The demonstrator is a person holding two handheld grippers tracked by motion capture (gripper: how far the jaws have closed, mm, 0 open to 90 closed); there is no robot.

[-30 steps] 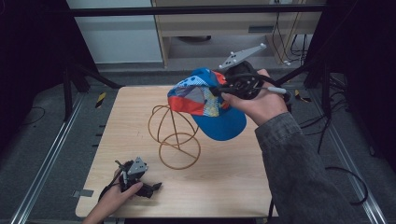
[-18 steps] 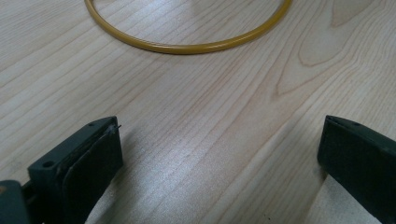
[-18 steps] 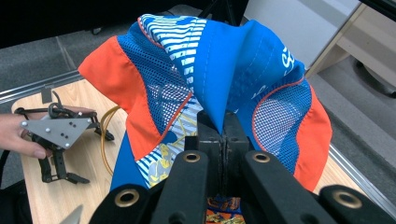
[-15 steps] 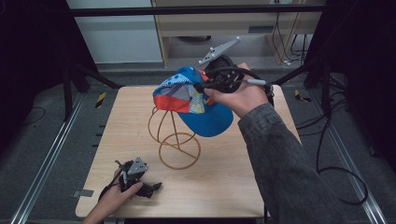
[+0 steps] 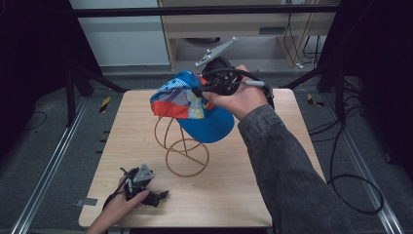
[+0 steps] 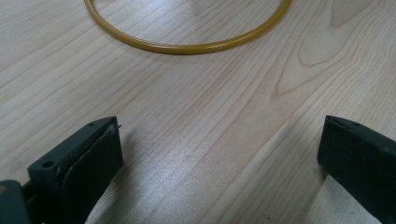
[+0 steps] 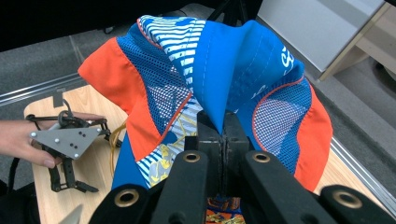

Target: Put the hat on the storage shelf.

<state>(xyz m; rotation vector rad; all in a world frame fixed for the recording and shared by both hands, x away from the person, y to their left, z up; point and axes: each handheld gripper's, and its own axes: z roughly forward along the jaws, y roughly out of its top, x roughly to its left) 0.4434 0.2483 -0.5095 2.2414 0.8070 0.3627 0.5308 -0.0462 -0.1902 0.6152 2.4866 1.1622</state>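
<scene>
Cap (image 5: 192, 105) is hanging in the air above the middle of the tabletop (image 5: 272, 195), over the top of the gold wire stand (image 5: 182, 146), pinched by the right gripper (image 5: 207, 90). Near to far: left gripper (image 5: 146, 190) is resting by the near left corner, jaws standing wide with only bare wood between them, pointing at the stand's base ring (image 6: 187, 44). Stand is sitting mid-table, a bit left of centre. Right gripper (image 7: 223, 140) is coming in from the far right, jaws clamping tight on a fold of blue cap fabric (image 7: 224, 74); orange and mesh panels are drooping either side.
</scene>
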